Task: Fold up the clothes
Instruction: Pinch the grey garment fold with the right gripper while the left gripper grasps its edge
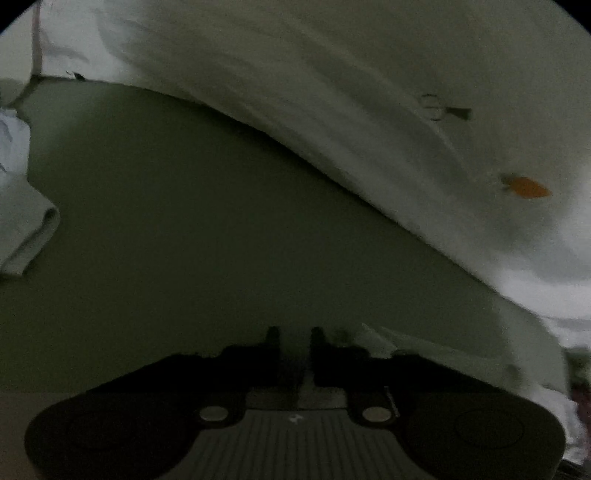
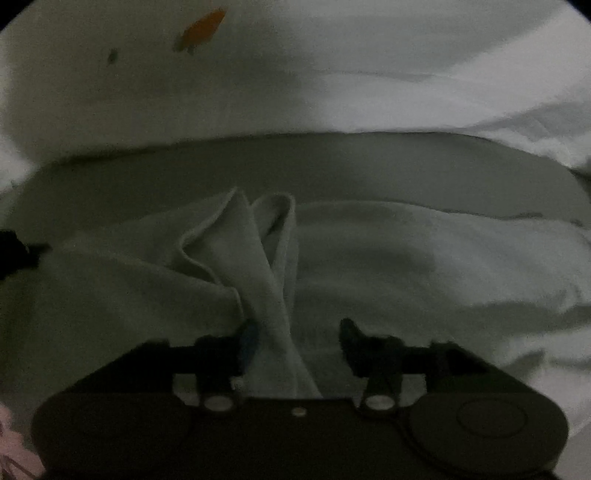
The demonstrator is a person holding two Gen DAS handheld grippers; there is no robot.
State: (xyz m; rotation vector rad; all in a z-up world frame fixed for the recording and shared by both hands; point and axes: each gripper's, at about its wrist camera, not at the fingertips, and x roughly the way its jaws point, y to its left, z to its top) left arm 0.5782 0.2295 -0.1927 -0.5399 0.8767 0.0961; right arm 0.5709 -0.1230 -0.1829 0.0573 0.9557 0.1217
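A large pale cloth garment [image 1: 369,110] spanned twelve to three o'clock in the left wrist view, above a flat surface [image 1: 184,221]. In the right wrist view, a bunched fold of pale cloth [image 2: 258,258] rose at centre, between the right gripper [image 2: 299,332] fingers.

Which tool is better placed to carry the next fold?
Right, probably. The right tool already has a bunched fold of the white garment between its fingers; the left tool looks nearly closed with nothing between its fingers.

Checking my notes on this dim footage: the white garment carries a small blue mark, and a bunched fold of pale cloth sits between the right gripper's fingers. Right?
One thing is wrong: the small mark on the white garment is orange, not blue, as both wrist views show. The bunched fold of pale cloth does sit between the right gripper's fingers.
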